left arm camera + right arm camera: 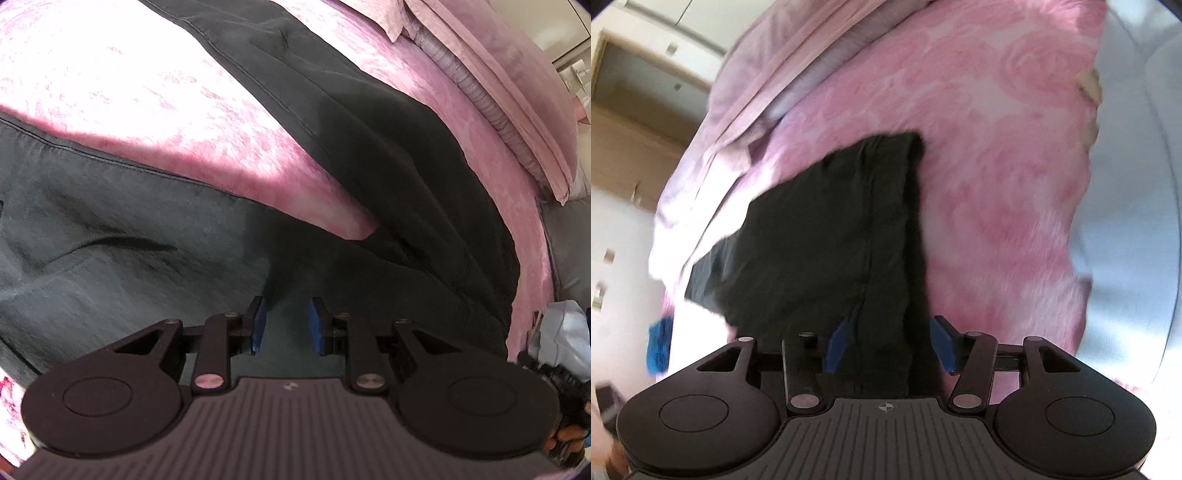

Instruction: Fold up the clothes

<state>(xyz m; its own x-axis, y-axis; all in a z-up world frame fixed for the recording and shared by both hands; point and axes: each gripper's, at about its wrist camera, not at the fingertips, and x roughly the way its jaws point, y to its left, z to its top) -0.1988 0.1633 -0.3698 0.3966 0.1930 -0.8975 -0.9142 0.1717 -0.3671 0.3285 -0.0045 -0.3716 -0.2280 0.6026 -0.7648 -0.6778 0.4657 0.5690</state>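
Note:
Dark grey trousers (147, 266) lie spread on a pink flowered bed cover (129, 92), their two legs splitting apart toward the far side. My left gripper (287, 325) hovers open just above the cloth near where the legs meet, with nothing pinched between its blue pads (258, 325). In the blurred right wrist view, one black trouser leg (827, 229) runs away from me across the pink cover (997, 184). My right gripper (890, 343) stands wide open, and the near end of that leg passes between its blue pads (836, 345).
Folded pink bedding and pillows (517, 92) are stacked along the far side of the bed. A pale bag (565, 332) and a person's hand (569, 439) sit at the bed's right edge. A wooden wardrobe (635, 129) and a blue object (659, 345) are off to the left.

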